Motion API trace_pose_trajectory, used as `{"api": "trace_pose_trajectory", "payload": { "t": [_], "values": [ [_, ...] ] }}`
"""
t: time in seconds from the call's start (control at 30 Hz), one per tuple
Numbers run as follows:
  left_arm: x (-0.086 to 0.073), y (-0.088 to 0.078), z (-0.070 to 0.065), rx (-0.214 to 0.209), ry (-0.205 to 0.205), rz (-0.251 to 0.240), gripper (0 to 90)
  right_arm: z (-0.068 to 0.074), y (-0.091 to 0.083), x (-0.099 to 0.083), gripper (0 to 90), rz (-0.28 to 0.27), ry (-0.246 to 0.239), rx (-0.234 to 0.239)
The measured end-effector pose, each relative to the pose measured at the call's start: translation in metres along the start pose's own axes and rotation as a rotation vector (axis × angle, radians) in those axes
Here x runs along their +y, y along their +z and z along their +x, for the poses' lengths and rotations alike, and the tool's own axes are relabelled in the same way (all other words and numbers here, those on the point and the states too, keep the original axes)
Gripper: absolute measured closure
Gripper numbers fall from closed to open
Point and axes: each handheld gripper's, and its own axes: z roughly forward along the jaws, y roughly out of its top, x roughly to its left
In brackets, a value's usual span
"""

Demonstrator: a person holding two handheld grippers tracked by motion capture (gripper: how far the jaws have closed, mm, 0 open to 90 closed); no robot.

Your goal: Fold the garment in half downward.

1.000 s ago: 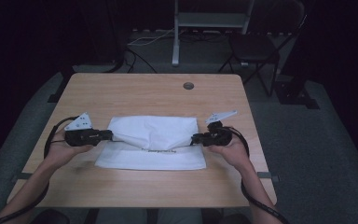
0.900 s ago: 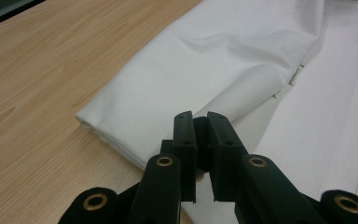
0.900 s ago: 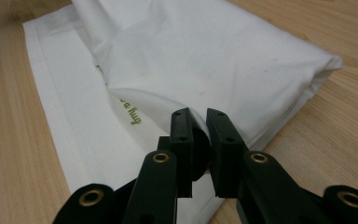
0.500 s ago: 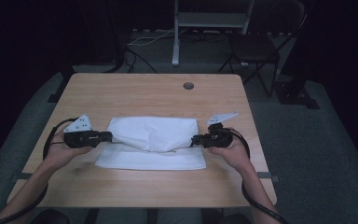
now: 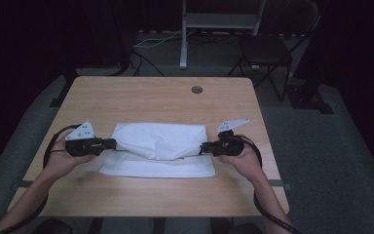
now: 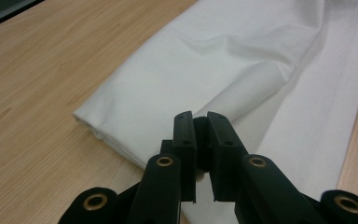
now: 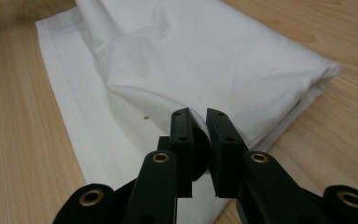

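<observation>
One white cloth (image 5: 158, 146) lay folded on one wooden table (image 5: 156, 97), near the person's edge, about centered left to right. Its upper layer was doubled over toward the far side, leaving a strip of the lower layer bare along the near side. Two grippers were in play, one per hand. The left gripper (image 5: 111, 144) sat at the cloth's left end, jaws pressed together and pinching a corner of the top layer; in the left gripper view (image 6: 200, 135) the fabric rose in a small ridge into the closed jaws. The right gripper (image 5: 205, 147) sat at the cloth's right end, jaws likewise clamped on a fold of the top layer; in the right gripper view (image 7: 198, 135) the cloth (image 7: 205, 56) curved into the jaws. Both hands rested low at table level, well apart, the cloth between them. One round hole (image 5: 196, 89) showed in the tabletop, far side. One chair (image 5: 268, 48) stood beyond the table.
</observation>
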Motion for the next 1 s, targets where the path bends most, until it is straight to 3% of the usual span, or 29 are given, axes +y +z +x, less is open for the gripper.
{"api": "trace_pose_trajectory", "payload": {
  "t": [1.0],
  "values": [
    [-0.006, -0.009, -0.013, -0.007, 0.017, -0.014, 82.6, 0.009, -0.006, -0.008, 81.4, -0.008, -0.015, 0.008]
  ]
}}
